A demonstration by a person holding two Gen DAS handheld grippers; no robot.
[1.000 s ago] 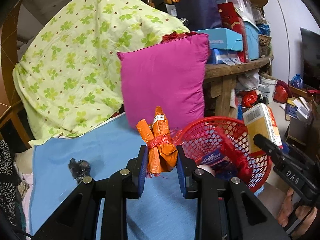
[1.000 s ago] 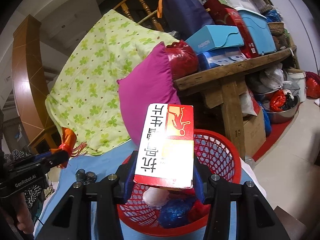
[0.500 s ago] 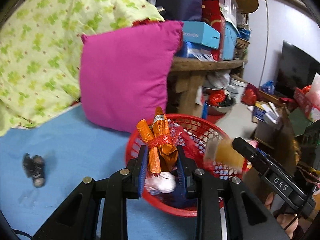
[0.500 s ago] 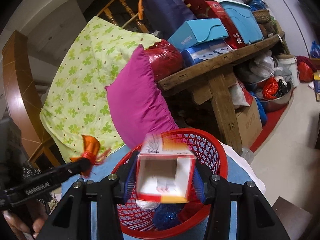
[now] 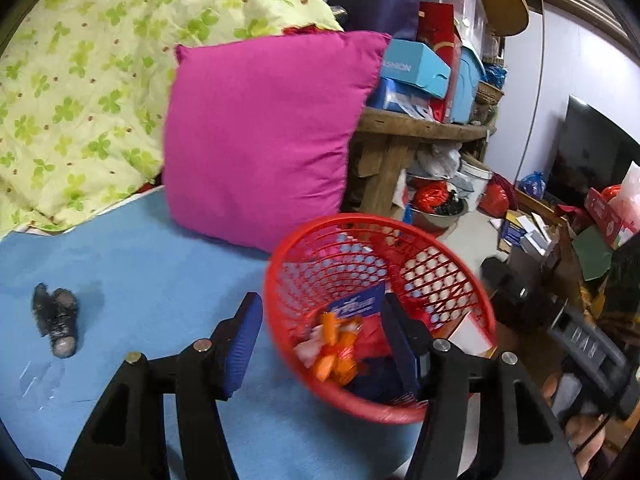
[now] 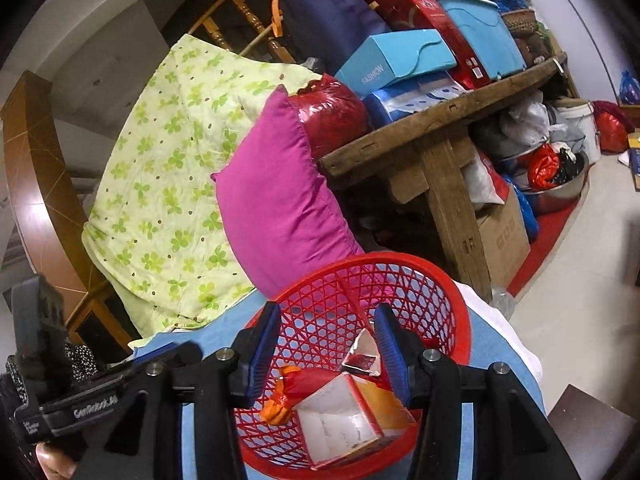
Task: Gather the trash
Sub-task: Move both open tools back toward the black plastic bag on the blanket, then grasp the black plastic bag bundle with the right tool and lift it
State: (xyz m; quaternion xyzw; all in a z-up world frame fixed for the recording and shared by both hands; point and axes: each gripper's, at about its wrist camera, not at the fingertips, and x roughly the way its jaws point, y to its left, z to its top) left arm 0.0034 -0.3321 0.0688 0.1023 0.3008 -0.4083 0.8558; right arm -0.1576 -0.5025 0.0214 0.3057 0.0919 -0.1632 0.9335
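Two hand-held grippers hover over a round red plastic mesh basket standing on a blue cloth-covered surface.

The left hand-held gripper has its jaws spread wide and holds nothing. Its left finger hangs over the blue cloth and its right finger over the basket. Inside the basket, at 6 o'clock in this view, lies a crumpled orange foil wrapper tied with red string, beside a blue printed packet.

The right hand-held gripper is also wide open and empty, both fingers above the basket. Below it, at 6 o'clock, lies an open white, red and orange cardboard box, with the orange wrapper just to its left.

At 9 o'clock in the left view, well apart from the basket, a small dark crumpled object lies on the blue cloth, probably the remaining trash. It looks light and soft, likely to squash, so pinching across its narrow middle should hold it.

A magenta square cushion leans at 12 o'clock behind the basket.
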